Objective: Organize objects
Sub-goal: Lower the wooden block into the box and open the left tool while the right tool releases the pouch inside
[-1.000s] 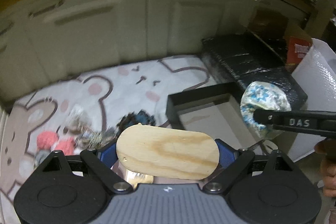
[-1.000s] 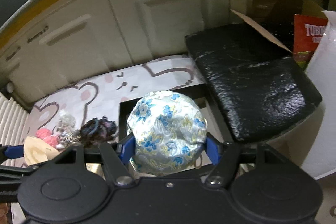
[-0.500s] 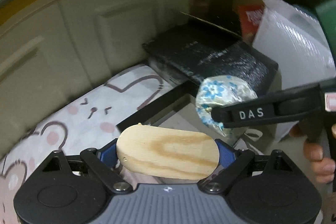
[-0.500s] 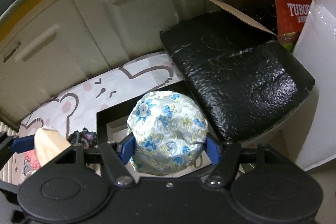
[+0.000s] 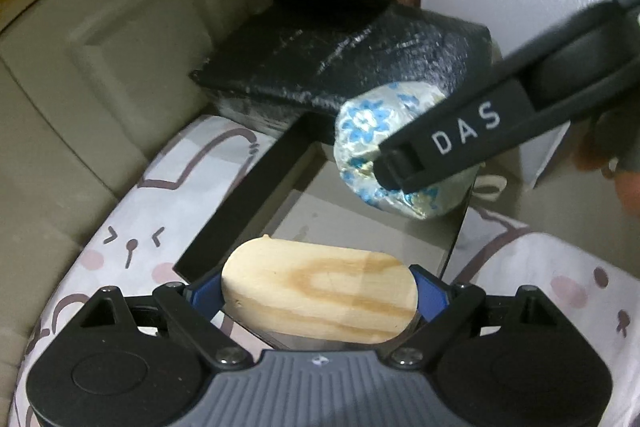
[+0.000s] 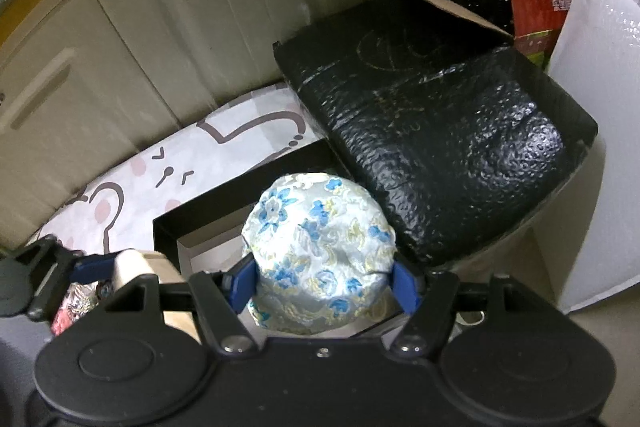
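Note:
My left gripper [image 5: 318, 293] is shut on an oval wooden piece [image 5: 316, 295] and holds it over the near end of an open black box [image 5: 244, 203]. My right gripper [image 6: 322, 285] is shut on a round pouch of white fabric with blue flowers [image 6: 320, 247], held above the same black box [image 6: 208, 213]. In the left wrist view the pouch [image 5: 360, 131] and the right gripper's finger marked DAS [image 5: 460, 137] hang over the box's far end. In the right wrist view the left gripper with the wooden piece [image 6: 136, 267] shows at lower left.
The box sits on a white mat with bear drawings [image 5: 168, 203]. A black bubble-wrapped package [image 6: 440, 115] lies just behind the box. A white padded mailer [image 6: 596, 131] and a red carton [image 6: 540, 3] stand at right. Beige cabinet doors [image 6: 160, 39] close off the back.
Both grippers moved right with their loads and now hang over the black box. The loose items on the mat slid out of the left wrist view.

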